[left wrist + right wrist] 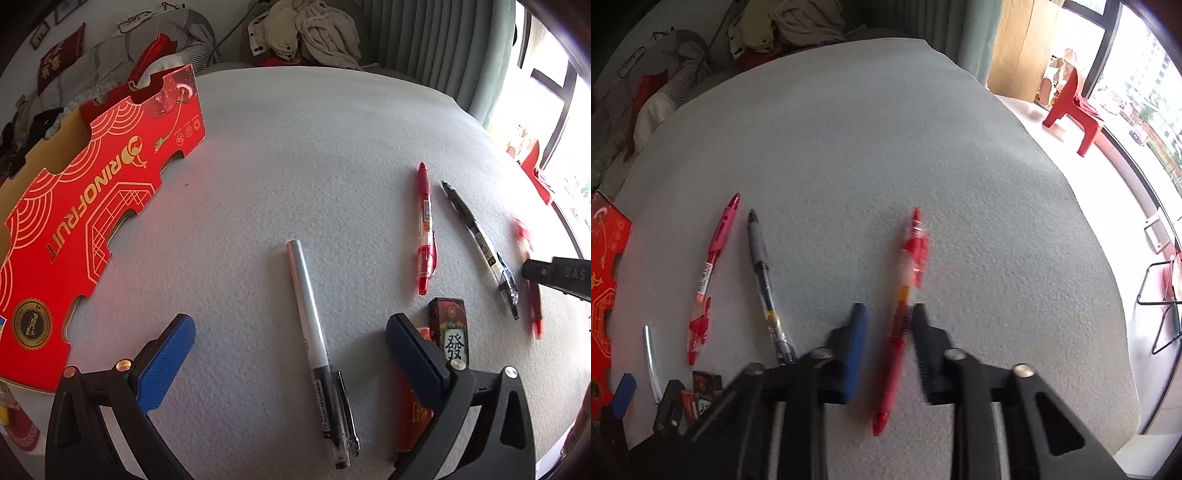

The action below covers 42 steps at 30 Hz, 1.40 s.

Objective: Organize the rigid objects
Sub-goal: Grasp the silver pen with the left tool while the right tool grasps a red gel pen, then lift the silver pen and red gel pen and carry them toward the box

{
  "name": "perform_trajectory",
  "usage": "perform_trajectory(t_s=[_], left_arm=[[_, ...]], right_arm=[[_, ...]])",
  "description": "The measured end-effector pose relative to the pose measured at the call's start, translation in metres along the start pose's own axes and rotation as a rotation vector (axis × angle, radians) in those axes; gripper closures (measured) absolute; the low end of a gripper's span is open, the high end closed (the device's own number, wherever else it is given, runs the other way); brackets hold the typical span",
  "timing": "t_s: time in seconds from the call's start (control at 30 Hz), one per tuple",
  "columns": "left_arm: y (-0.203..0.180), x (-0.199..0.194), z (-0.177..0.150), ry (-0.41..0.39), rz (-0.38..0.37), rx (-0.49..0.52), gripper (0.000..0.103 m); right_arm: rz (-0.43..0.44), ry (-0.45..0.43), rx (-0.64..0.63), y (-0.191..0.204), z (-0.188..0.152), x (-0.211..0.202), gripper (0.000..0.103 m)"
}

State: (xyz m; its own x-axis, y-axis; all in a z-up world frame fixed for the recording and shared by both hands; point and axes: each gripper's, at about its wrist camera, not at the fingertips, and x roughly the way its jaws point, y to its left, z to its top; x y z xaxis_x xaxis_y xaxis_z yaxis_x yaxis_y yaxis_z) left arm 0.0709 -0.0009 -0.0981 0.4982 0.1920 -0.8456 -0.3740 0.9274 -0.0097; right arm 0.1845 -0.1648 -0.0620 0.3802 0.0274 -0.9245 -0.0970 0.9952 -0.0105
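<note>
Several pens lie on a grey felt table (295, 147). My left gripper (291, 325) hovers open over a silver-and-white pen (312, 332), one blue pad on each side and clear of it. A red pen (426, 229) and a black pen (480, 243) lie to the right. My right gripper (888, 321) has its jaws drawn narrow around another red pen (905, 314). The right pad is against it. Both pen and pads are smeared. From the left wrist this gripper (554, 275) and its pen (532, 288) show at the right edge.
A red cardboard fruit box (92, 221) stands at the table's left. A small box with a mahjong character (452, 332) lies by the left gripper's right finger. Clothes are heaped beyond the far edge. A red plastic chair (1075, 107) stands by the window.
</note>
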Motion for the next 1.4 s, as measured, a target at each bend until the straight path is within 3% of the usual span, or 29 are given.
perform_trajectory(t_s=[0.23,0.3,0.37,0.4,0.43,0.47,0.6,0.7,0.8,0.93,1.13,1.2,1.23,1.3,1.4], left_arm=[[-0.005,-0.006,-0.009,-0.002,-0.030,0.036,0.001],[-0.004,-0.009,-0.011,-0.010,-0.042,0.047,0.007],[-0.004,-0.015,-0.013,-0.036,-0.068,0.071,0.029],[-0.004,-0.019,-0.012,-0.048,-0.098,0.096,0.063],[-0.003,-0.021,-0.012,-0.043,-0.138,0.125,0.089],[-0.002,-0.021,-0.010,-0.029,-0.166,0.140,0.092],[0.016,-0.024,-0.008,0.036,-0.257,0.128,0.093],[0.024,-0.027,-0.012,0.052,-0.263,0.125,0.093],[0.017,-0.031,-0.017,0.036,-0.209,0.203,0.093],[-0.006,-0.033,-0.025,0.000,-0.099,0.317,0.092],[-0.021,-0.030,-0.024,-0.051,-0.039,0.359,0.093],[-0.015,-0.029,-0.021,-0.047,-0.085,0.347,0.094],[-0.007,-0.028,-0.017,-0.024,-0.142,0.307,0.093],[0.013,-0.027,-0.009,0.032,-0.248,0.185,0.093],[0.028,-0.032,-0.006,0.033,-0.274,0.136,0.093]], right_arm=[[0.120,0.005,0.046,-0.018,-0.040,-0.014,0.092],[0.144,0.005,0.058,-0.021,-0.051,-0.019,0.092],[0.163,0.009,0.069,-0.024,-0.058,-0.021,0.092],[0.171,0.010,0.075,-0.024,-0.062,-0.024,0.092],[0.180,0.011,0.084,-0.026,-0.064,-0.024,0.092],[0.188,0.009,0.093,-0.028,-0.067,-0.025,0.092],[0.202,-0.014,0.115,-0.034,-0.082,-0.033,0.092],[0.224,-0.027,0.137,-0.044,-0.088,-0.034,0.092],[0.200,-0.026,0.095,-0.039,-0.090,-0.034,0.092],[0.103,-0.011,-0.031,-0.020,-0.087,-0.033,0.091],[-0.027,-0.027,-0.194,0.007,-0.083,-0.028,0.091],[-0.019,-0.029,-0.196,0.006,-0.083,-0.028,0.092],[0.006,-0.027,-0.175,0.002,-0.083,-0.028,0.092],[0.117,-0.020,-0.070,-0.014,-0.086,-0.030,0.092],[0.184,-0.063,0.024,-0.030,-0.089,-0.043,0.092]])
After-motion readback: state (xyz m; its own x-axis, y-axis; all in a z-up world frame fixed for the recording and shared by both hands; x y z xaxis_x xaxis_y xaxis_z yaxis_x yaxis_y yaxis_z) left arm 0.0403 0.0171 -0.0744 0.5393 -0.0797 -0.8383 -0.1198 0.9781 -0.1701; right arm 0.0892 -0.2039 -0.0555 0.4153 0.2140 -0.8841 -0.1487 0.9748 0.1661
